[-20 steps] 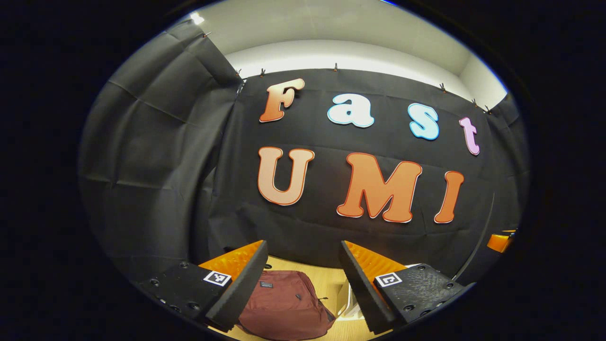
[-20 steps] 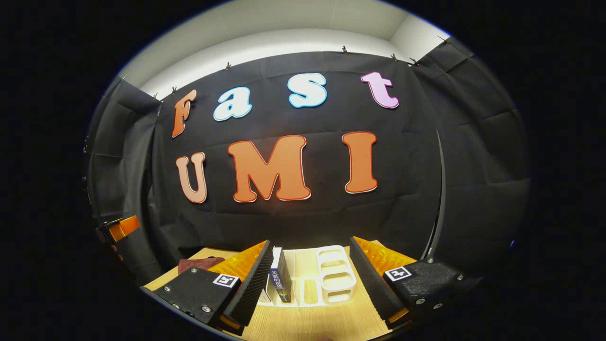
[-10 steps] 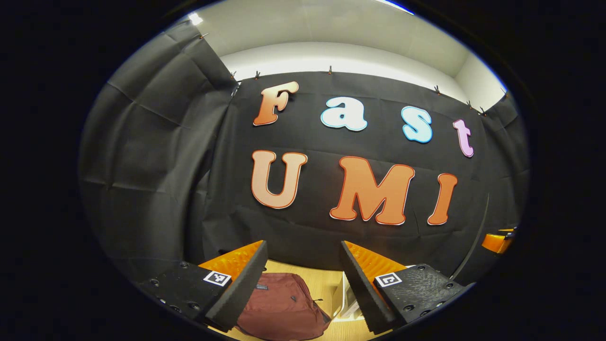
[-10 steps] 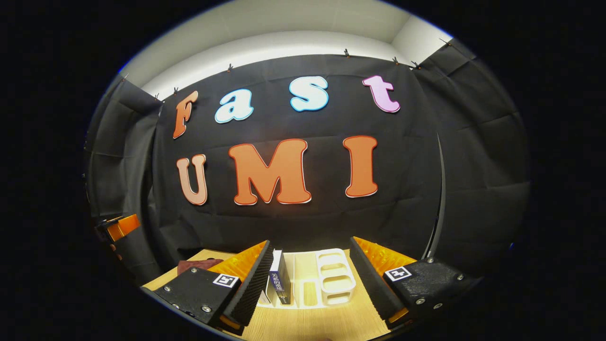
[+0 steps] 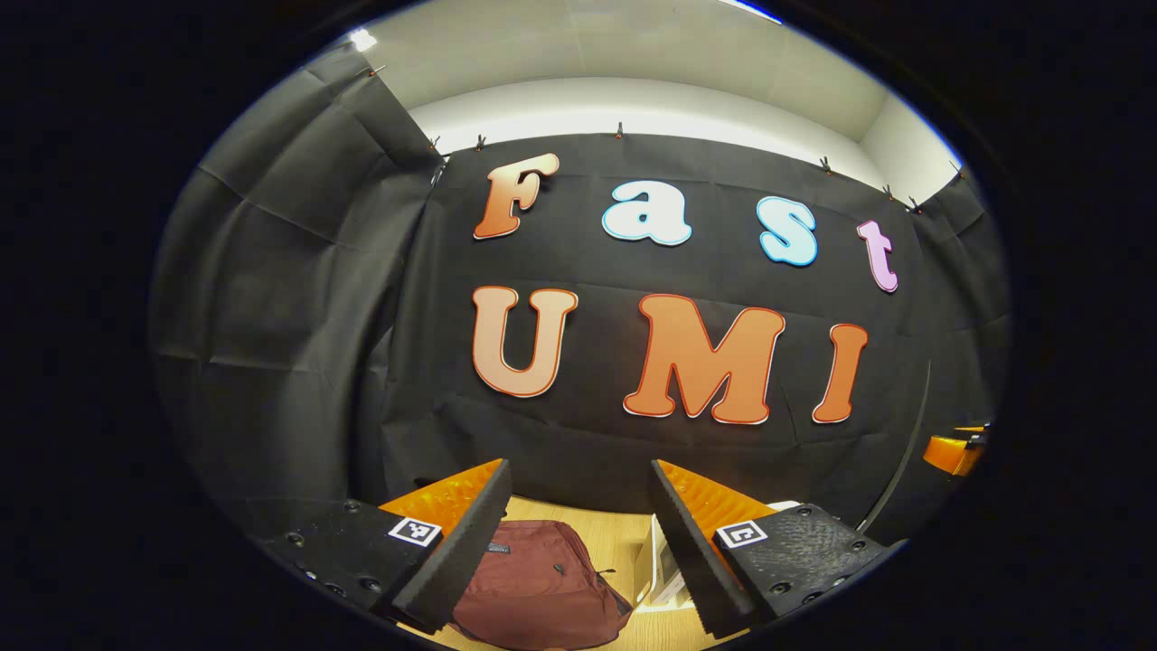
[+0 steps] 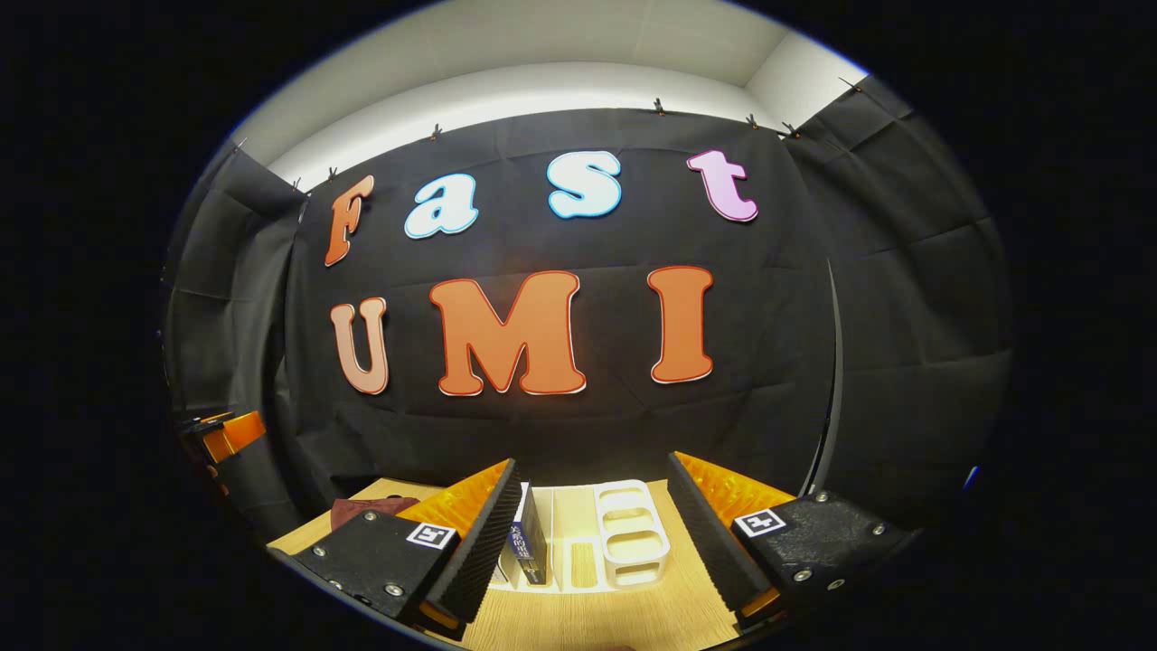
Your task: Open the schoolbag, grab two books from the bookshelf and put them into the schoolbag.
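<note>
**Both claws held high and wide; slight drift only, no contact yet**

Change over the last second: small; in the left gripper view the schoolbag (image 5: 538, 583) has slid a little lower and nearer between the fingers, and in the right gripper view the bookshelf (image 6: 592, 547) has slipped a little toward the left finger; judged effect on the task: none, the bag appears closed and both books are still shelved, so the opening step has not begun.

Left claw (image 5: 578, 542): jaws wide, holding nothing; raised above the counter (image 5: 624, 533) and aimed nearly level; the schoolbag lies just ahead and below, flat on the counter; the bookshelf edge sits beside the right finger.

Right claw (image 6: 592, 542): jaws wide, empty; same raised, level attitude; the white bookshelf stands directly ahead between the fingers, a dark book (image 6: 529, 547) upright in its left compartment, close to the left finger; farther left, a corner of the schoolbag.
</note>
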The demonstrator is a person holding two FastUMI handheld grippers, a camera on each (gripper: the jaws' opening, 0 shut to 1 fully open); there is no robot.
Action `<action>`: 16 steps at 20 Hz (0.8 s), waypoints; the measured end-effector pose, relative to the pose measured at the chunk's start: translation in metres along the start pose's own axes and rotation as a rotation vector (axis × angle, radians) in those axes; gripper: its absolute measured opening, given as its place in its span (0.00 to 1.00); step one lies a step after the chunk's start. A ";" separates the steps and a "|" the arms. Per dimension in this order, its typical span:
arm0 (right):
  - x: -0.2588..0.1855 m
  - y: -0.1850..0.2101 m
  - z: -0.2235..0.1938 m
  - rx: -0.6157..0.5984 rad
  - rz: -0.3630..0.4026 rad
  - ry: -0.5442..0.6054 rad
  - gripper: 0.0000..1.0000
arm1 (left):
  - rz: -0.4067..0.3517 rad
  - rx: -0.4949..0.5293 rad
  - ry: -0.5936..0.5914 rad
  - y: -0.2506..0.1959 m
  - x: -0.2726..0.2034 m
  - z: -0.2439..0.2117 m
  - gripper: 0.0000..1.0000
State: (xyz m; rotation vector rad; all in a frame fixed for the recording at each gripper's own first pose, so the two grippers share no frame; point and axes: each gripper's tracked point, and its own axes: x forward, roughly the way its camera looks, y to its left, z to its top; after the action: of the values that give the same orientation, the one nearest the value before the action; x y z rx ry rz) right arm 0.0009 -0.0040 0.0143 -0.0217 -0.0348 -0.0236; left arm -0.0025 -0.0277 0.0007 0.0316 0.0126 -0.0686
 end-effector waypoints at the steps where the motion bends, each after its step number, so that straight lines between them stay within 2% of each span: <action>1: 0.001 -0.001 -0.001 0.002 -0.003 0.001 1.00 | -0.006 0.001 0.002 -0.002 0.000 0.000 0.94; 12: 0.004 0.002 -0.007 -0.002 -0.002 0.020 1.00 | -0.010 0.046 -0.005 -0.005 0.003 0.003 0.94; 13: 0.004 0.001 -0.009 -0.012 -0.004 0.024 0.96 | -0.009 0.043 -0.006 -0.005 0.003 0.003 0.94; 16: 0.001 0.004 -0.011 -0.009 0.006 0.034 1.00 | -0.013 0.013 -0.001 -0.004 0.004 0.001 0.94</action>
State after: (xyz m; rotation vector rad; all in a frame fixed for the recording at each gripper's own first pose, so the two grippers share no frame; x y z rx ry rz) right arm 0.0021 0.0000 0.0037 -0.0300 -0.0002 -0.0178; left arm 0.0014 -0.0318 0.0015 0.0445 0.0111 -0.0817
